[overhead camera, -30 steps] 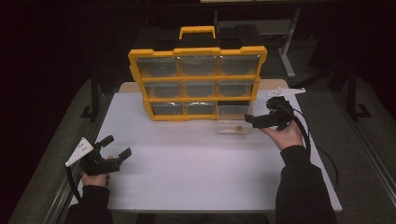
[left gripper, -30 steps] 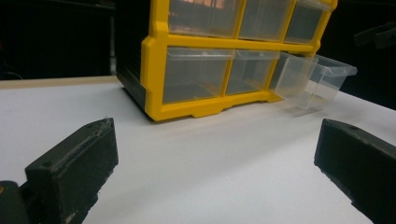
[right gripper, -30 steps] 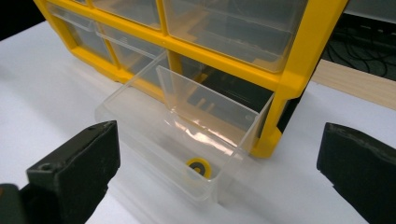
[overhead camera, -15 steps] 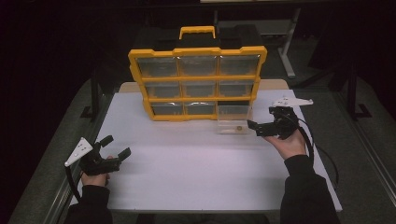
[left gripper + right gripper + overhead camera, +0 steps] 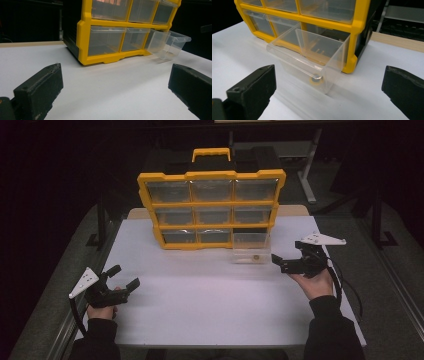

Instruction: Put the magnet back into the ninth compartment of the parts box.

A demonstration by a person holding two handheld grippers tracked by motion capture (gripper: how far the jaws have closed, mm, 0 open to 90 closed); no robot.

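Observation:
A yellow organizer with clear drawers stands upright at the back of the white table. Its bottom right drawer is pulled out, and a small brass ring lies inside at the front. My right gripper is open just right of that drawer, apart from it. In the right gripper view the drawer and ring sit between and beyond the wide jaws. My left gripper is open and holds nothing near the table's front left, facing the organizer and the pulled-out drawer.
The organizer has a yellow carry handle on top. Dark floor and black frames surround the table, and a table leg stands behind at the right. A cable trails from the right gripper.
My right gripper has drawn back to the right, off the front of the pulled-out drawer. The drawer stays out. The left gripper has not moved.

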